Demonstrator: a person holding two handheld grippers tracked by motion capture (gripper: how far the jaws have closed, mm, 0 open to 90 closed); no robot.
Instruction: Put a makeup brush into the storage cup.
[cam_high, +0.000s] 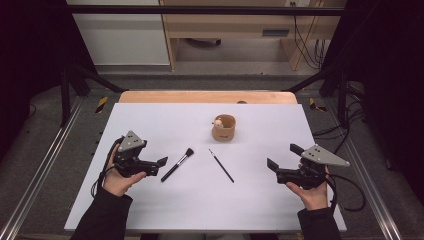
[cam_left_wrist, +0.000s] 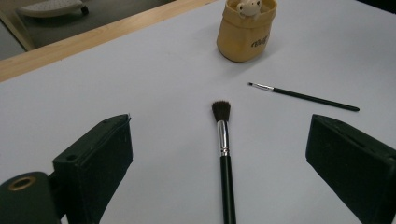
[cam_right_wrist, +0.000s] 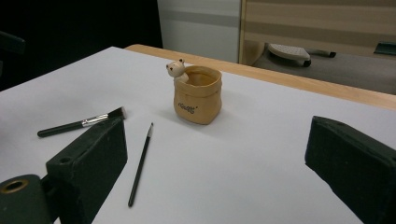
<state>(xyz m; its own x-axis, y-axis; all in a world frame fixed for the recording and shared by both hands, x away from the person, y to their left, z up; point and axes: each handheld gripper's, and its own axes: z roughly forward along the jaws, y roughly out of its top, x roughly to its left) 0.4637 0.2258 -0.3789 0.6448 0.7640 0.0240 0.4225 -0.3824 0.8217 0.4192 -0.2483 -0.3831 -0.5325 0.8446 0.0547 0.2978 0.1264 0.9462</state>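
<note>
Presently, both grippers are held just above the white table (cam_high: 150, 210) with jaws spread wide and nothing between them. The left gripper (cam_high: 159, 166) is aimed at the fluffy makeup brush (cam_high: 178, 164), lying just beside it. The right gripper (cam_high: 281, 156) is positioned well apart from the thin brush (cam_high: 221, 165) and the tan bear pot (cam_high: 223, 128).

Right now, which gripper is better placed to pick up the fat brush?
Left. The left gripper is open right beside the fat brush, whose handle runs between its jaws. The right gripper sits past the thin brush.
</note>
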